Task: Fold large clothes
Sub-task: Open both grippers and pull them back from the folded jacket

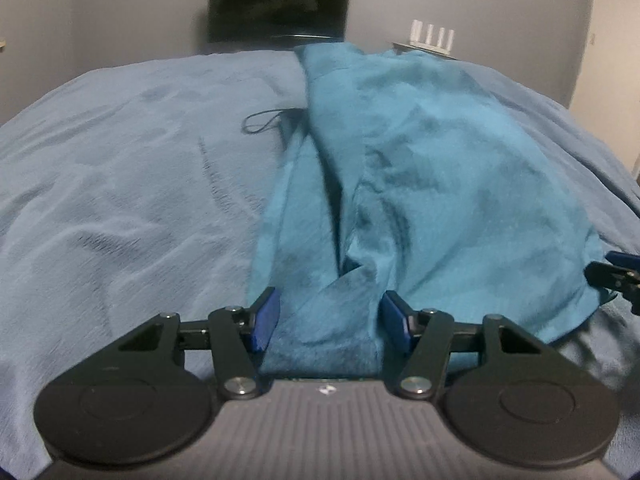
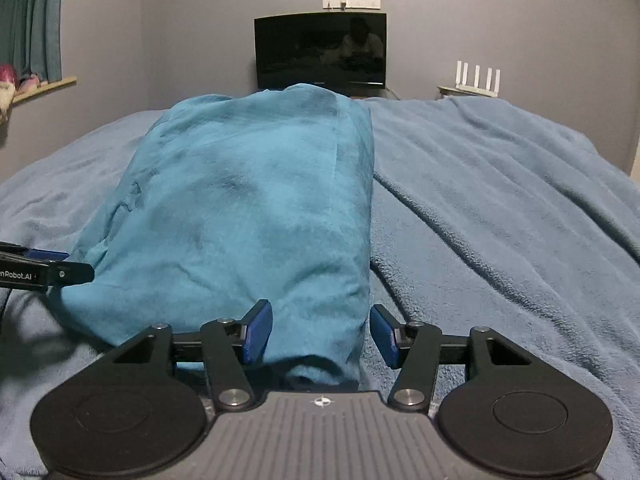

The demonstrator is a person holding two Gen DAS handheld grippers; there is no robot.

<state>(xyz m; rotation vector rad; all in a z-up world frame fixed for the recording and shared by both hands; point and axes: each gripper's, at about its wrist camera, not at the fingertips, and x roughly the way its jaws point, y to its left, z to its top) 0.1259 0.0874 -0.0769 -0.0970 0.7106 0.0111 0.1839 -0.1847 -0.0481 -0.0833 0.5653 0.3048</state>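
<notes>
Teal garment (image 2: 248,208), pretty big and fleecy-looking, is laid out lengthwise on the light blue blanket (image 2: 500,200) that covers the bed. It's been gathered into a long, narrowish bundle, with darker patches where the nap is brushed the other way. Its near end is bunched up right at both grippers.

From the right wrist view, the garment is seen as one fairly smooth slab with a straight seam line running along its right side, and its right edge is rolled under. The right gripper (image 2: 318,334) is set around the near right corner, blue pads apart with cloth between them; whether the cloth is actually being pinched can't be told. The left gripper (image 2: 60,268) is seen poking in at the left edge of this view, touching the garment's near left corner.

From the left wrist view, a messier side is shown: a deep fold (image 1: 332,208) down the middle, and a thin dark cord (image 1: 260,122) looped on the blanket beside the garment. Here the left gripper's fingers are held apart too, with fabric lying loosely between them. The right gripper is only caught at the far right edge.

A dark screen (image 2: 320,52) and a white router (image 2: 478,76) are seen against the grey wall; a curtain (image 2: 32,20) only turns up in the right view.
</notes>
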